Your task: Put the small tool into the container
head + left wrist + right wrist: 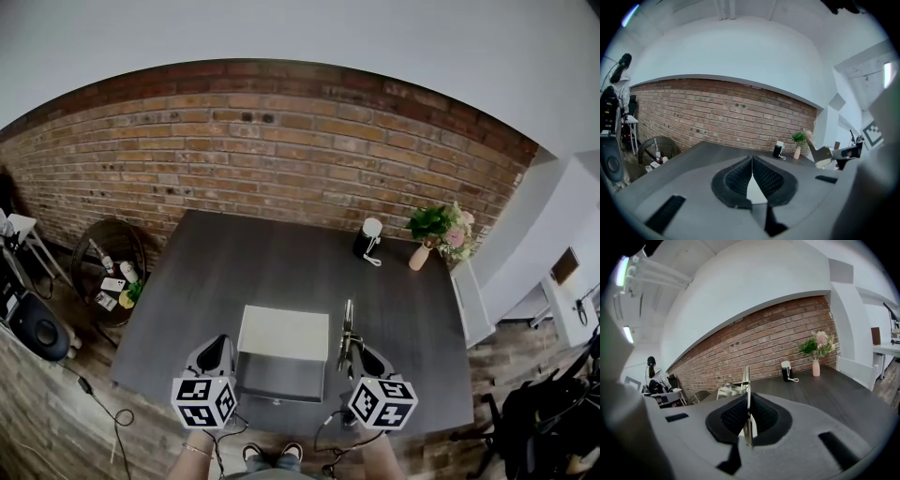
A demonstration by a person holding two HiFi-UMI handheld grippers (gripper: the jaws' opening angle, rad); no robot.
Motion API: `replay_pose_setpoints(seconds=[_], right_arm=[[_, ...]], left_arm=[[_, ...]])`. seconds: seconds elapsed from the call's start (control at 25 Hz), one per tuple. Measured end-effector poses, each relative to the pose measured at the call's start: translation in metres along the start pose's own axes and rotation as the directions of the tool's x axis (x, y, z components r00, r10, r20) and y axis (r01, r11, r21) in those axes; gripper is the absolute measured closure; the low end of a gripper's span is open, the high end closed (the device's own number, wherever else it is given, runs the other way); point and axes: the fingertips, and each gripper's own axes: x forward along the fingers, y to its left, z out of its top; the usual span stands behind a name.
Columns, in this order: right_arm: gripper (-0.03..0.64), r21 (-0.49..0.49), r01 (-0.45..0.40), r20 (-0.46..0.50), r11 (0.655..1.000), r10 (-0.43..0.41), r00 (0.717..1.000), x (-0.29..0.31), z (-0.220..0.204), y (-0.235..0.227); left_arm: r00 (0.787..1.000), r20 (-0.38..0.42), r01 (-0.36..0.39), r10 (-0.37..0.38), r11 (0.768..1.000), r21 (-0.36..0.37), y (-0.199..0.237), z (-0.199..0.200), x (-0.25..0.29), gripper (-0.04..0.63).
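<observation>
Jaws of the right claw (748, 398) are pressed together on a slim metal tool (746, 378). The tool stands upright between the pads, its upper end rising above them. In the head view this claw is held at the near right of the dark surface (422, 319). There the tool is just right of the white container (281, 330), outside it. The left claw (752, 161) has its jaws closed tip to tip with nothing between them, and it is held by the container's near left corner. At the far right of the surface stand a black-and-white cylinder (368, 237) and a vase of flowers (421, 255), close to the brick wall (253, 150). A wire basket (108, 267) sits on the floor to the left.
</observation>
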Motion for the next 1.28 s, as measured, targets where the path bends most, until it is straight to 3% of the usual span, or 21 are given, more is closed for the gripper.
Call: replay_pose_setpoints(seconds=[0.28,0.76,1.04,1.28], right_arm=[[0.612,-0.018,-0.005,-0.035,1.0,0.004,0.999,0.007,-0.012,0.011],[0.612,-0.151,-0.071,-0.13,0.986,0.051,0.99,0.025,-0.025,0.033],[0.612,-0.308,-0.205,-0.242,0.929,0.132,0.961,0.045,-0.044,0.062],[0.612,-0.372,-0.285,-0.303,0.883,0.174,0.937,0.056,-0.064,0.082]], left_arm=[[1.0,-0.019,-0.017,0.016,0.999,-0.034,0.02,-0.012,-0.008,0.588],[0.996,-0.045,-0.083,0.08,0.994,-0.069,0.053,-0.03,-0.01,0.588],[0.988,-0.076,-0.141,0.134,0.986,-0.093,0.074,-0.05,-0.016,0.588],[0.976,-0.106,-0.202,0.192,0.975,-0.096,0.092,-0.068,-0.028,0.588]])
